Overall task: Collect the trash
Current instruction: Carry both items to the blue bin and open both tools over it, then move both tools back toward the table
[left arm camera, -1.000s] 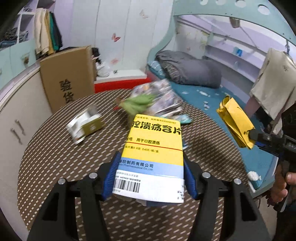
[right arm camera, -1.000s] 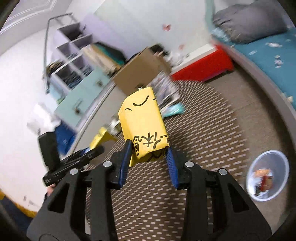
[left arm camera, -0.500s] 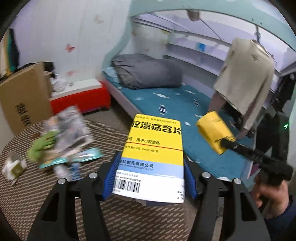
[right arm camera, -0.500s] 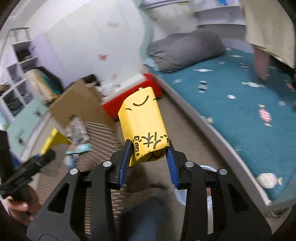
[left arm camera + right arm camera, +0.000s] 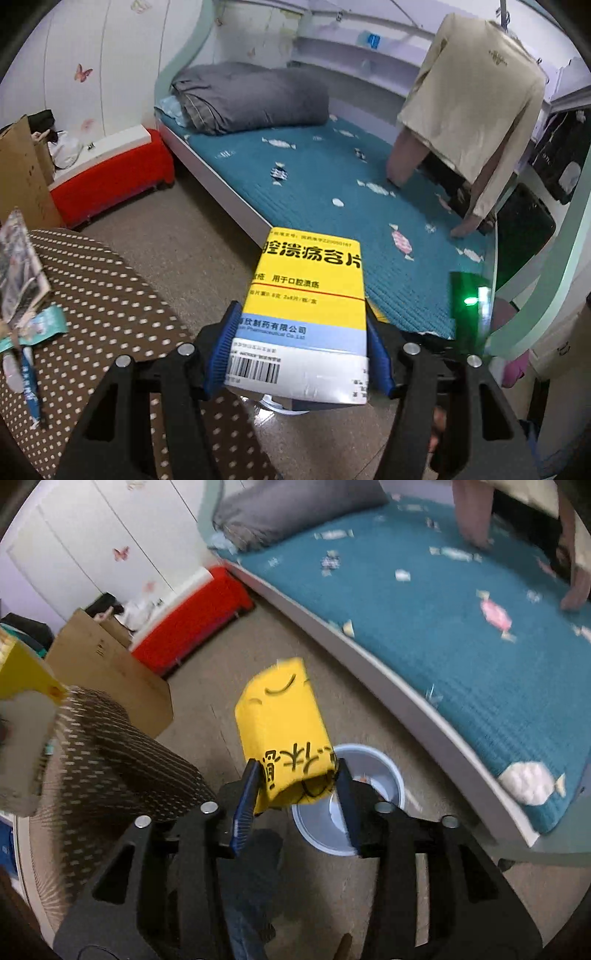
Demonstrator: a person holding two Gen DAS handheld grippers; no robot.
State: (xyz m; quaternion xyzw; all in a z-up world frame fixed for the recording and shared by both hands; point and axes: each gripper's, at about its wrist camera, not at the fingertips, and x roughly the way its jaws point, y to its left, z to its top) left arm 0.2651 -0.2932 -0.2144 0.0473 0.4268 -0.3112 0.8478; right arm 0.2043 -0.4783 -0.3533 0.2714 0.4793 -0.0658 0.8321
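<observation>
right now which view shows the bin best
The right wrist view. The bin sits on the floor just beyond the right gripper, its round rim and inside largely open to view, though the yellow pack covers one edge. In the left wrist view only a sliver peeks out under the box.

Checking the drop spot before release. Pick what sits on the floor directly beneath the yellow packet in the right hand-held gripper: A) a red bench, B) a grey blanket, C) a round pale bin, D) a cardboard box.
C: in the right wrist view the round pale bin sits on the floor right under the yellow packet, between the opening jaws of the right hand-held gripper.
</observation>
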